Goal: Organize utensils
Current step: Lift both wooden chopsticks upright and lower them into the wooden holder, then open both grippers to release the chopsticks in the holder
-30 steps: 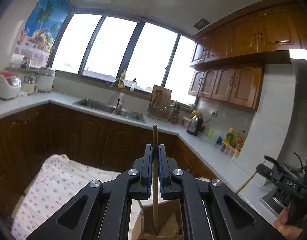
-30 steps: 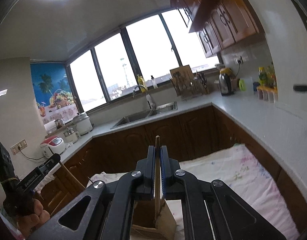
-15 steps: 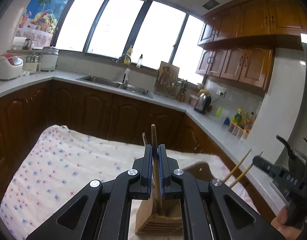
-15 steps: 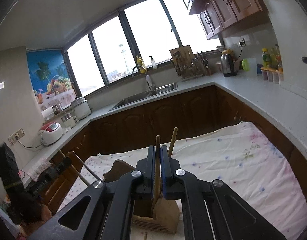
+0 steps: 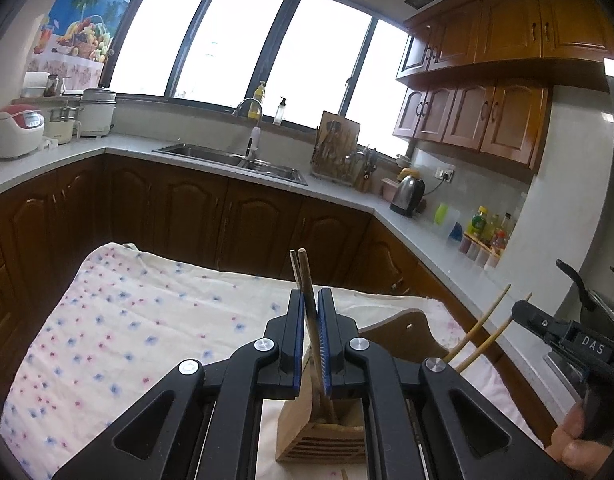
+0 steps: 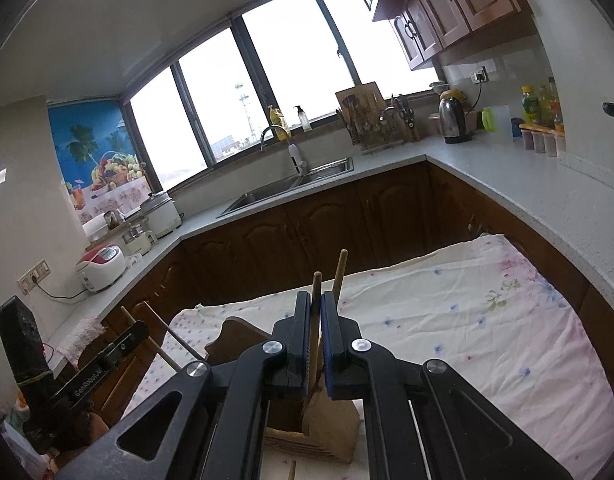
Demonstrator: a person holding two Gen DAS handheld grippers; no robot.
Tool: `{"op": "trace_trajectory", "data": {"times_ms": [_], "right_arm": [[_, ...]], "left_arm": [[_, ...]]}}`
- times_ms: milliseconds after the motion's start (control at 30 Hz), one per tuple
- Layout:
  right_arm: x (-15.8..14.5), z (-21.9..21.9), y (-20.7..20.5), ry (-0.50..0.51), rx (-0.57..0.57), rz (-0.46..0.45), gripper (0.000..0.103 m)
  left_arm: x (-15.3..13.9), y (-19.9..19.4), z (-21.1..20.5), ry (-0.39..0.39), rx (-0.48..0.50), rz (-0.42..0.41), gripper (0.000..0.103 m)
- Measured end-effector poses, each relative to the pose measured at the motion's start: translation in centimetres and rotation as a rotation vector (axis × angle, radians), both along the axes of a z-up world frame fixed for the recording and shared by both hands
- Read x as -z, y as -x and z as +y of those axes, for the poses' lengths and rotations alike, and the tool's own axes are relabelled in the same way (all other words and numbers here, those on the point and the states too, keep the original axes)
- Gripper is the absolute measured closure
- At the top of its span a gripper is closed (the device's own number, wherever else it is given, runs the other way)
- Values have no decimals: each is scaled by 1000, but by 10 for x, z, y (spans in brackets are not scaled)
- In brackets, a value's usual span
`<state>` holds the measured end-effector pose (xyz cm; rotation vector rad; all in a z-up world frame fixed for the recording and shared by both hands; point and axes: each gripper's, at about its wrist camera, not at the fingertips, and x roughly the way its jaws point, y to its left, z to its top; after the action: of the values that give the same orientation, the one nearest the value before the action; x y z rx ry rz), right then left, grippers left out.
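Note:
A wooden utensil holder (image 5: 321, 438) stands on the flowered cloth (image 5: 127, 332), also low in the right wrist view (image 6: 327, 432). My left gripper (image 5: 311, 300) is shut on a wooden stick (image 5: 307, 280) whose lower end reaches into the holder; a second thin stick stands beside it. My right gripper (image 6: 315, 300) is shut on another wooden stick (image 6: 317, 288), also reaching down into the holder, with a second stick (image 6: 339, 276) just to its right. Each gripper shows in the other's view, with two stick ends poking past it.
A dark wooden board (image 5: 407, 332) lies behind the holder. Brown cabinets and a grey counter (image 5: 427, 240) wrap around, with a sink (image 5: 235, 160), a kettle (image 5: 407, 196), bottles and rice cookers (image 5: 15, 132). A loose stick end (image 6: 291, 472) lies at the bottom edge.
Both grippers have tilted down and moved toward the table, so the cloth and the holder have come into fuller view. The sticks have sunk lower into the holder.

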<state>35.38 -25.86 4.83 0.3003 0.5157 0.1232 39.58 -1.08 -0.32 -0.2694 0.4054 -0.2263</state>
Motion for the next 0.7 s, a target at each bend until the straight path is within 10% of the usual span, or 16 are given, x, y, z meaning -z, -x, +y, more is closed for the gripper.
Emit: {"op": "trace_trajectory", "data": {"times_ms": [167,333,500,700], "right_arm": [[-3,-1,3,-26,-19,-11,71],[-10,-6,19,-61,-29,-61,22],[-15,-14,38,-106,-31,-92,9],[-11,-23,65,-142,-19,-76,7]], "left_arm": [[-4,3,1,11,30,5,86],[-13,23,3,-9,12,-19,54],[-12,50,20,18,-43,-14,17],[-11,85,33,51,-66,13,16]]}}
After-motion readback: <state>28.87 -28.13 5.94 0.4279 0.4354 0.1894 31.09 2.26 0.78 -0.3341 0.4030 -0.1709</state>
